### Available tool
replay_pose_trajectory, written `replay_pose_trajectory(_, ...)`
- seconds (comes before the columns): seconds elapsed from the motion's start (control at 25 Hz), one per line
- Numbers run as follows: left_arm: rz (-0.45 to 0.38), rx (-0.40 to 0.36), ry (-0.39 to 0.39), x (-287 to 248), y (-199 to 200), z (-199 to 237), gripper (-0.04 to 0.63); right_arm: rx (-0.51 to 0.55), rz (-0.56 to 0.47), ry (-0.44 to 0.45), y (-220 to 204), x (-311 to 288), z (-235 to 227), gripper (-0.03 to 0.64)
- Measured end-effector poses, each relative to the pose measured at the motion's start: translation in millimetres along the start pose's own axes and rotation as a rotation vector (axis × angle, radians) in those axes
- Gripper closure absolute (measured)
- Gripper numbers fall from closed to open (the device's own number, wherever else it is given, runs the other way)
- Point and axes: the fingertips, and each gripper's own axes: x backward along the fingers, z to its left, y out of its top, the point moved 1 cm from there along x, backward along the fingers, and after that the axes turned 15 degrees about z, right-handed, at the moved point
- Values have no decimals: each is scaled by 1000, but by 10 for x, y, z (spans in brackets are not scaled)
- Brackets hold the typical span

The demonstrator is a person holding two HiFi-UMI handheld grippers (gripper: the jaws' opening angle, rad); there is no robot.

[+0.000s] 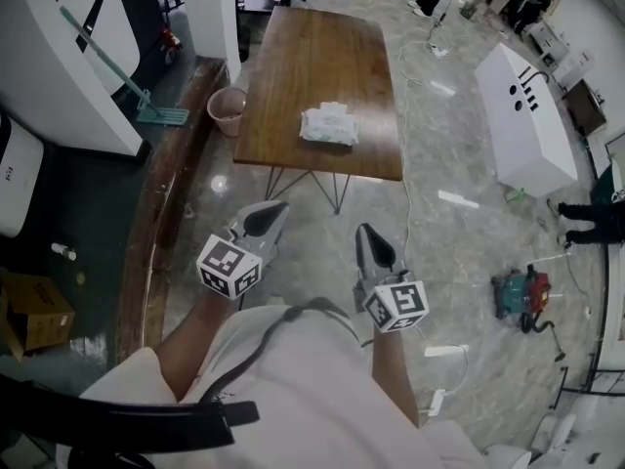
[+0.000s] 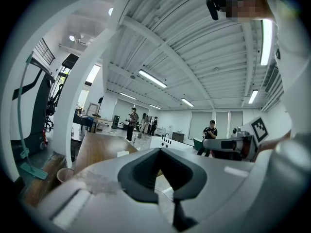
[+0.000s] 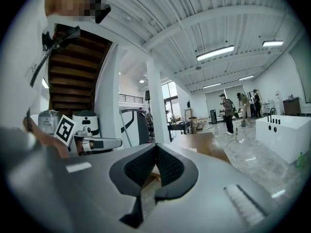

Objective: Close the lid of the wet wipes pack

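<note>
Clearly both claws are clenched, with nothing between their jaws. The left claw (image 1: 276, 209) and the right claw (image 1: 364, 231) are in the lower middle of the head view, side by side but apart, over the floor. The wet wipes pack (image 1: 329, 125) lies on the brown wooden desk (image 1: 312, 57) in the upper middle, near its lower edge, well apart from both claws. Its lid is too small to make out.
</note>
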Motion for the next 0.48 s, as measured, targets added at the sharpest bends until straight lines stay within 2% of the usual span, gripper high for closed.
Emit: replay_pose_trajectory(0.48,12,14,28,43,-82,289,594,-1,18,19,-22,-278,8,607)
